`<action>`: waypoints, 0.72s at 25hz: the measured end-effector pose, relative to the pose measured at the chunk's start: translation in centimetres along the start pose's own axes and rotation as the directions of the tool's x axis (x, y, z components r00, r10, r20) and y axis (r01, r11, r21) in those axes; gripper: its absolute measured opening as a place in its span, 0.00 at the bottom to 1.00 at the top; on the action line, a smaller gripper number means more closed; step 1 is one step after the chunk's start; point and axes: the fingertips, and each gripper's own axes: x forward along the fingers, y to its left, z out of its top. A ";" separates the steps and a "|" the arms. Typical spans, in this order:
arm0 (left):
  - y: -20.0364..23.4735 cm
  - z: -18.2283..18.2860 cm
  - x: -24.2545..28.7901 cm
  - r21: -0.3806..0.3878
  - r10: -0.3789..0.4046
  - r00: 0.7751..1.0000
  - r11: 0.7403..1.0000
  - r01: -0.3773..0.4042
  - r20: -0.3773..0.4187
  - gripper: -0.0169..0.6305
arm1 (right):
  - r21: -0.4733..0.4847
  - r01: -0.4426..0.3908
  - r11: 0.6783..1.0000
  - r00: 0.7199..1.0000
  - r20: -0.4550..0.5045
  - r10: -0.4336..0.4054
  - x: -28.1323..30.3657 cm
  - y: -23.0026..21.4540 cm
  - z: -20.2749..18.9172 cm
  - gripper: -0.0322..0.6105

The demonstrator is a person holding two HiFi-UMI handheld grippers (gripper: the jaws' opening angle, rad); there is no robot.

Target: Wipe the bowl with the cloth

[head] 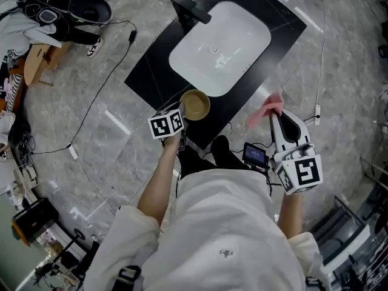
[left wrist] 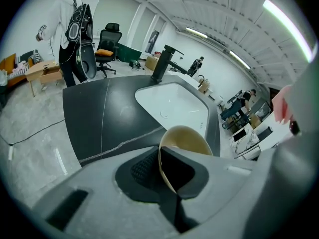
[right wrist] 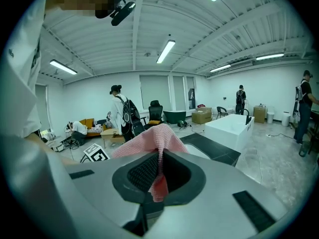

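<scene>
A tan bowl sits at the near edge of the black counter, just in front of the white sink basin. My left gripper is shut on the bowl's near rim; in the left gripper view the rim of the bowl is pinched between the two pads. My right gripper is shut on a pink cloth, held off the counter's right corner. The pink cloth bunches up over the jaws in the right gripper view.
A black faucet stands at the sink's far side. Cables run across the grey marbled floor. Bags and clutter lie at the upper left. A person with a backpack stands beyond the counter, others farther off.
</scene>
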 end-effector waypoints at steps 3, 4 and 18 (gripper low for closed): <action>-0.5 0.6 -0.6 -0.004 -0.015 1.000 1.000 0.015 0.010 0.07 | -0.001 0.003 1.000 1.000 0.010 -0.003 0.0 0.1 0.4 0.08; -0.7 0.9 -0.9 -0.003 -0.019 1.000 1.000 0.019 0.016 0.07 | -0.001 0.004 1.000 1.000 0.016 -0.004 0.0 0.1 0.5 0.08; -7.4 10.5 -9.8 0.174 -0.063 0.973 0.984 0.024 0.223 0.06 | -0.048 0.000 0.999 0.988 0.152 0.007 -0.2 1.3 4.9 0.08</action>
